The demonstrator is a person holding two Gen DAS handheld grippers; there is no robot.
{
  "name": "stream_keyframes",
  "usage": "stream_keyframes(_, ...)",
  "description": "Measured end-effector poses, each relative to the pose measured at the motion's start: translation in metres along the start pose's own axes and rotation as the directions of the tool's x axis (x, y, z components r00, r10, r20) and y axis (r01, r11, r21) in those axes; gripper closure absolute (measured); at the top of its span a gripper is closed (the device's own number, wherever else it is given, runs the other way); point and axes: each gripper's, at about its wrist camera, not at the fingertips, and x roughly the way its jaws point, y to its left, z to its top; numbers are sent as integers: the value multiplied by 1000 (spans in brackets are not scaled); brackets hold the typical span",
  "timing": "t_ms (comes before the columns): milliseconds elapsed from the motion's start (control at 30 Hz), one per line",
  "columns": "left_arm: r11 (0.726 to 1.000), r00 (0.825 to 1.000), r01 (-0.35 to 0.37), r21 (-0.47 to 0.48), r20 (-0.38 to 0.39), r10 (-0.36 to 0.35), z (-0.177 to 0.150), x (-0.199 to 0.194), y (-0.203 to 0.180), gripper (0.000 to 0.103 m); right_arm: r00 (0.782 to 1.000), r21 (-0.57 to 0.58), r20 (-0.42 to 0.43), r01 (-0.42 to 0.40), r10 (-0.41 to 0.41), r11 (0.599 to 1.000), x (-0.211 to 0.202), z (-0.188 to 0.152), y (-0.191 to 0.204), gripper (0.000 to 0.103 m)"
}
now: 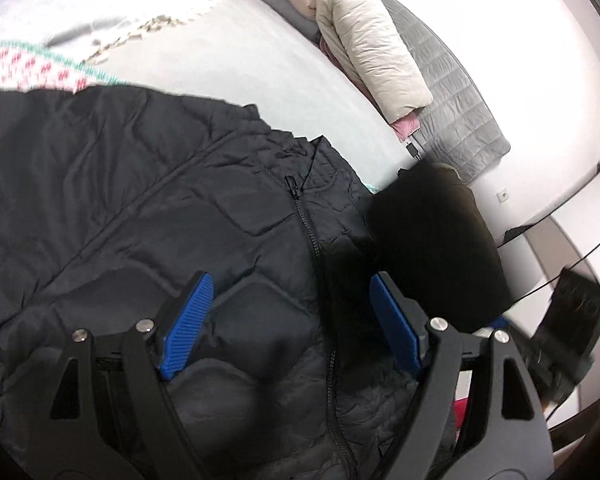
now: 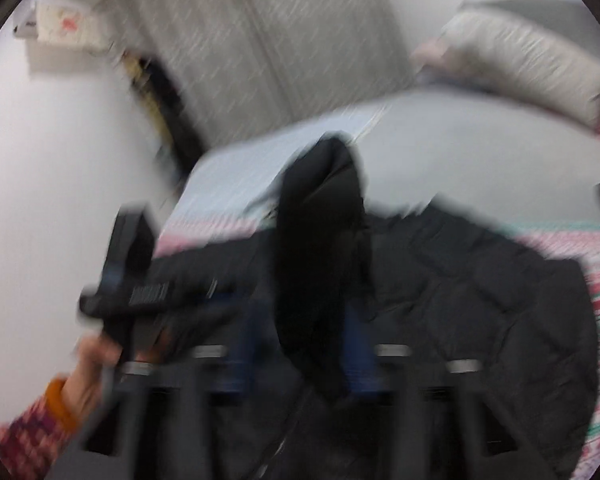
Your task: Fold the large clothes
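Note:
A black quilted puffer jacket [image 1: 120,208] lies spread on the bed with its front zipper [image 1: 308,232] running down the middle. My left gripper [image 1: 288,320] is open just above the jacket's lower front, blue pads either side of the zipper, holding nothing. A raised black sleeve or flap [image 1: 432,240] hangs at the right. In the blurred right wrist view my right gripper [image 2: 300,356] is shut on that black part of the jacket [image 2: 316,248] and lifts it above the jacket's body [image 2: 480,280]. The left gripper [image 2: 140,280] and the hand holding it show at the left.
The bed has a light grey sheet [image 1: 260,60] and a pink-and-white patterned blanket [image 1: 32,68]. A beige puffer garment [image 1: 372,48] lies over a grey quilt [image 1: 452,92] at the far side. A black device with cables [image 1: 572,320] stands at the right. A grey curtain [image 2: 260,40] hangs behind.

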Motion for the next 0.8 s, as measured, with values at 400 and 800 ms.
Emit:
stream_keyframes(400,991,991,-120,60,-52,123,-6,27,-8,28,935,244,29,337,-354,909,-80,-42,-136,36)
stream_keyframes(800,799,854,-511,316,78,515,-18,56,-47,76,821,377,-225,570,-525,730,-68,-96,-231,81)
